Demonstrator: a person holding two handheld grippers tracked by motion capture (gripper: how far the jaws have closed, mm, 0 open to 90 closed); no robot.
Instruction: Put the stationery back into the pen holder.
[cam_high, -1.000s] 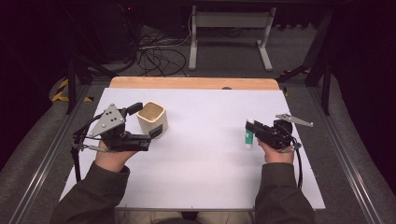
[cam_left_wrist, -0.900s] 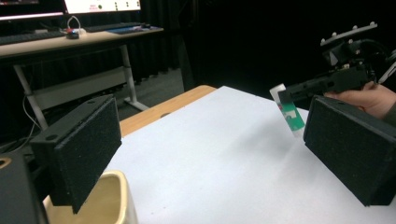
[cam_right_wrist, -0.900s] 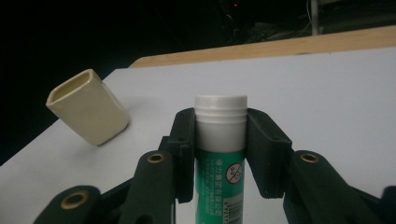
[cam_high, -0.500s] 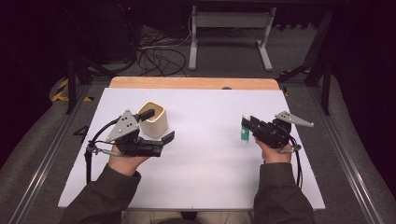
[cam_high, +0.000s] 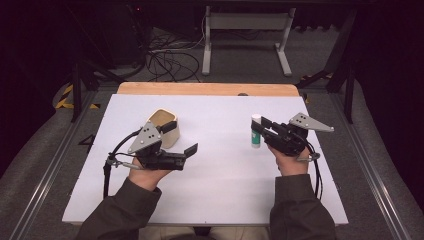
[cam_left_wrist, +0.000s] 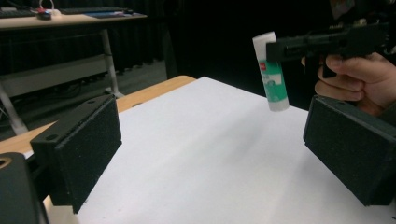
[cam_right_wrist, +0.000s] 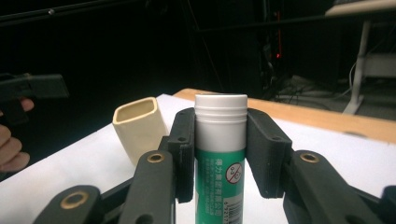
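The right gripper (cam_high: 261, 131) had its jaws clamped on the upper part of a glue stick (cam_high: 256, 131), held upright over the white table (cam_high: 225, 185); in the right gripper view the stick's (cam_right_wrist: 220, 154) lower end was cut off by the frame, and whether it touched the table could not be told. The left gripper (cam_high: 181, 140) gaped wide and held nothing, just beside a cream cup (cam_high: 163, 125) whose near side it partly hid. The cup's inside was not visible.
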